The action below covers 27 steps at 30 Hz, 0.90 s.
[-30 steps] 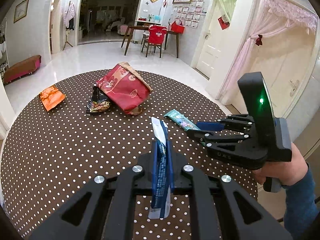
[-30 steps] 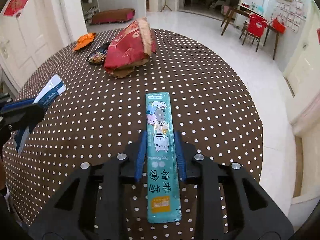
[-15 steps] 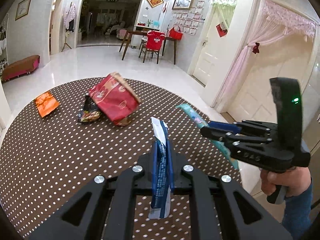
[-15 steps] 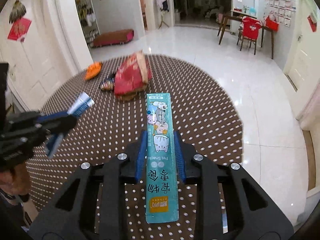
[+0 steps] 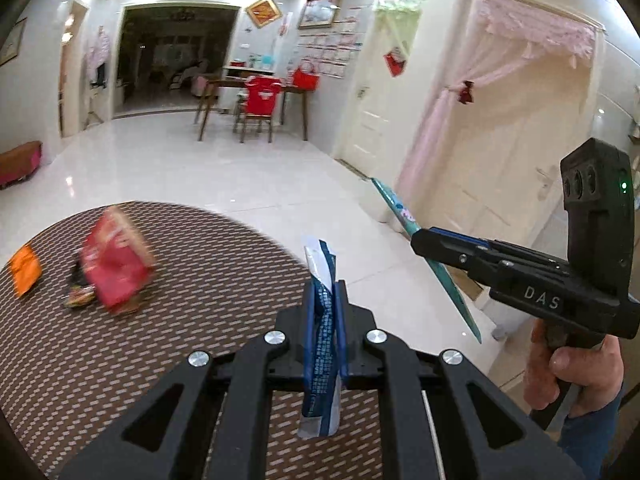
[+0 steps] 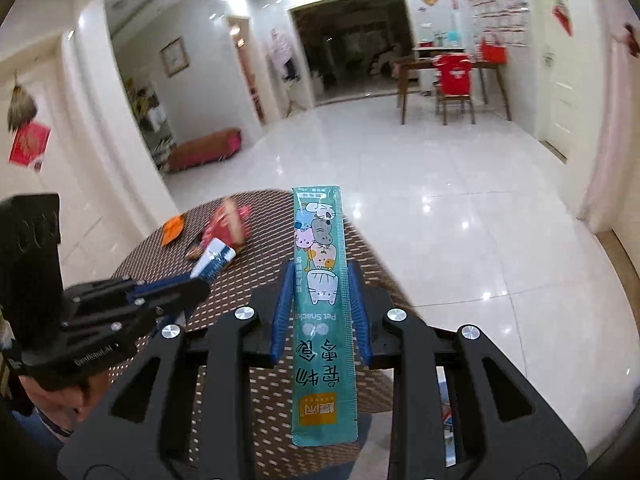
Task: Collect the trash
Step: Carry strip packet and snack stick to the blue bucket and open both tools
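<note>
We are holding a blue wrapper [image 5: 322,344] in the left gripper [image 5: 324,300] at lower centre; the right gripper [image 6: 320,280] is clamping a teal pet-snack sachet [image 6: 320,280].

A home: dining table [image 5: 256,84] with chair [image 5: 260,106], curtained door [image 5: 516,120], framed pictures [image 5: 320,12].

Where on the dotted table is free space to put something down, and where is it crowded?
Free: the near table, between the red bag and the left hand-held gripper. Crowded: the far left, where the orange wrapper, a dark wrapper and the bag cluster.
</note>
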Motion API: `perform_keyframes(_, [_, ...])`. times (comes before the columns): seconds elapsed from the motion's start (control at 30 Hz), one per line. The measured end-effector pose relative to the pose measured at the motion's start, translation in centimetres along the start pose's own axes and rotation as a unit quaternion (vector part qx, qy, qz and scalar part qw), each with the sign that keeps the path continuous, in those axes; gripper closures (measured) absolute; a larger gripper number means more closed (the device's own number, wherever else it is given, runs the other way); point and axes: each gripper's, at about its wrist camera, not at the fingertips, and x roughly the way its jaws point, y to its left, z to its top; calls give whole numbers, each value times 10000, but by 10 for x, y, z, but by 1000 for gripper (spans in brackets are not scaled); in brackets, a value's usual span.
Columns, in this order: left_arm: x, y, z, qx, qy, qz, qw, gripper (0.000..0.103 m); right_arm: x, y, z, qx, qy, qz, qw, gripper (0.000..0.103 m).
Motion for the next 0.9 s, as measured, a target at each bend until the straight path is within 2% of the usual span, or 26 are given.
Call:
perform_keyframes(0.17, [38, -50, 5, 172, 202, -305, 9992, 94, -29, -58, -8, 469, -142, -346, 9982, 76])
perform_keyframes(0.33, [94, -94, -5, 344, 665, -459, 9961, 94, -35, -126, -29, 1081, 11, -709, 9916, 76])
perform_keyframes(0.6, [182, -142, -38, 740, 1585, -461, 9835, 94, -1, -207, -93, 2028, 653, -938, 9725, 76])
perform_keyframes(0.8, [235, -152, -57, 868, 2198, -320, 9712, 90, 18, -237, -125, 2454, 917, -844, 9614, 73])
perform_keyframes(0.83, [241, -152, -60, 862, 2286, -233, 9694, 70, 24, -244, -131, 2560, 1007, -844, 9577, 73])
perform_keyframes(0.87, [247, -150, -63, 826, 2350, -148, 9684, 57, 30, -250, -136, 2661, 1101, -807, 9542, 55])
perform_keyframes(0.9, [249, -150, -67, 765, 2349, -82, 9690, 26, 34, -254, -141, 2754, 1152, -761, 9514, 43])
